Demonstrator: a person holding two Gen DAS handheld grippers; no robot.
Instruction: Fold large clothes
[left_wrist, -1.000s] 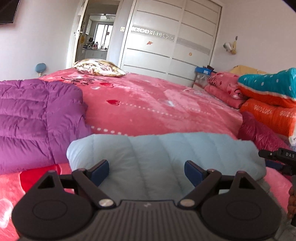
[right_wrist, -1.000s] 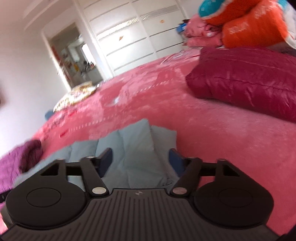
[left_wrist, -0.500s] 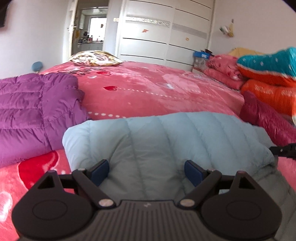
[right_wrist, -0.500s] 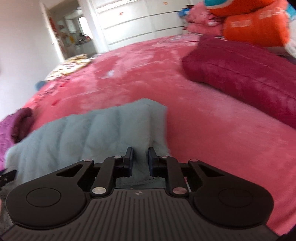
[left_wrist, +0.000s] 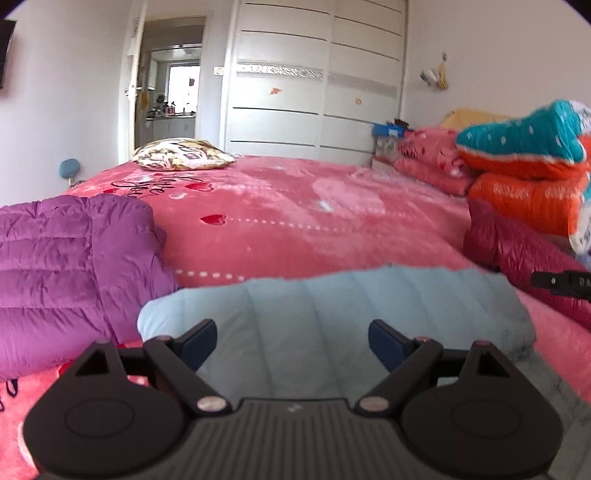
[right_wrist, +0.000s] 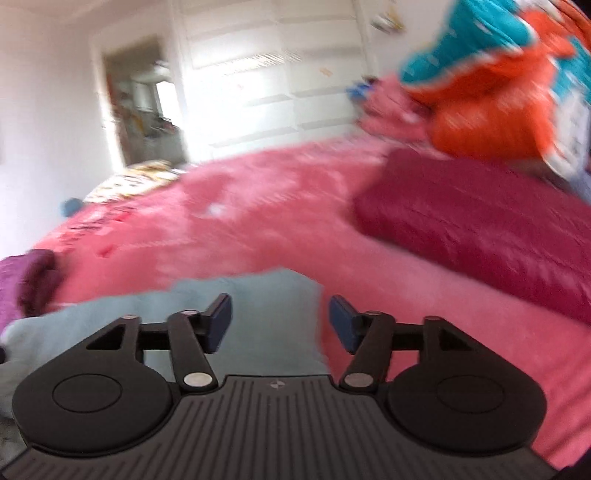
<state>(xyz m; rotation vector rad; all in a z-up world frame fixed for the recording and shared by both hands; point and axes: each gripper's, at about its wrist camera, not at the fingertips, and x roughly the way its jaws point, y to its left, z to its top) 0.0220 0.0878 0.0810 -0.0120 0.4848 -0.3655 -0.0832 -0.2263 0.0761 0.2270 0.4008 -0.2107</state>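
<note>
A light blue quilted down jacket (left_wrist: 332, 314) lies folded on the pink bed, right in front of both grippers. My left gripper (left_wrist: 291, 341) is open and empty above its near part. My right gripper (right_wrist: 279, 325) is open and empty over the jacket's right end (right_wrist: 266, 306); its view is blurred by motion. The right gripper's black tip (left_wrist: 561, 282) shows at the right edge of the left wrist view.
A purple down jacket (left_wrist: 66, 266) lies to the left. A dark red jacket (right_wrist: 480, 225) lies to the right, with stacked orange and teal quilts (left_wrist: 532, 177) behind it. A patterned pillow (left_wrist: 183, 158) sits at the far end of the pink bedspread (left_wrist: 295, 229).
My right gripper closed on the jacket's right end half a second ago and has now opened and let go. Both views have lifted and tilted up a little.
</note>
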